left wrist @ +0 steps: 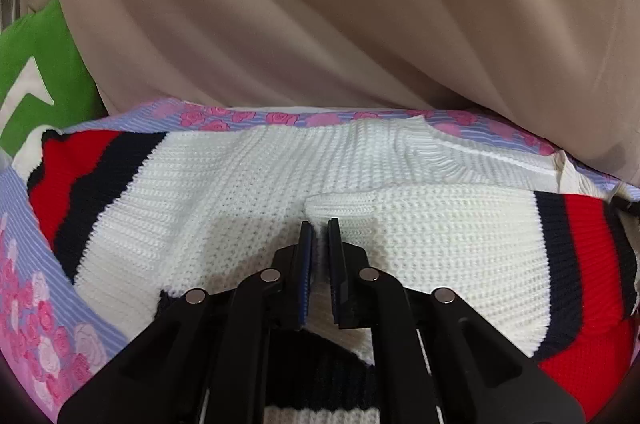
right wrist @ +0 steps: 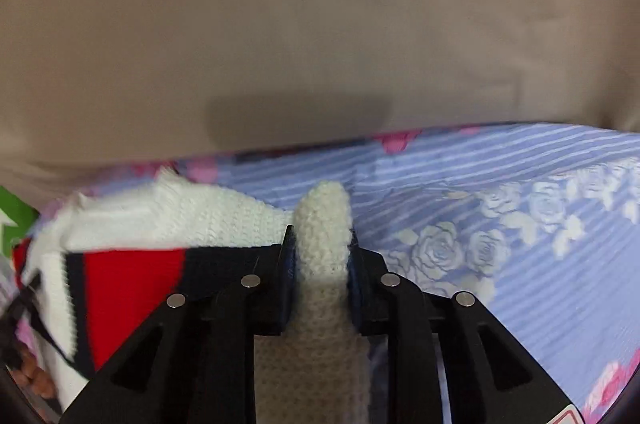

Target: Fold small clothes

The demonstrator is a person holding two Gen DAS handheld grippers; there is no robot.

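Note:
A small white knit sweater (left wrist: 280, 184) with red and navy stripes lies spread on a floral bedsheet (left wrist: 36, 304). Both striped sleeves are folded in over its white body. My left gripper (left wrist: 320, 224) hovers over the sweater's middle, its jaws nearly closed with only a narrow gap, and I see no cloth held between them. My right gripper (right wrist: 322, 236) is shut on a fold of the sweater's white knit (right wrist: 324, 224), which sticks up between the fingers. The rest of the sweater (right wrist: 132, 264) hangs to its left.
A beige curtain or cloth (left wrist: 320, 24) hangs behind the bed. A green cushion (left wrist: 36, 64) sits at the far left. The blue-striped rose sheet (right wrist: 520, 224) extends to the right of the right gripper.

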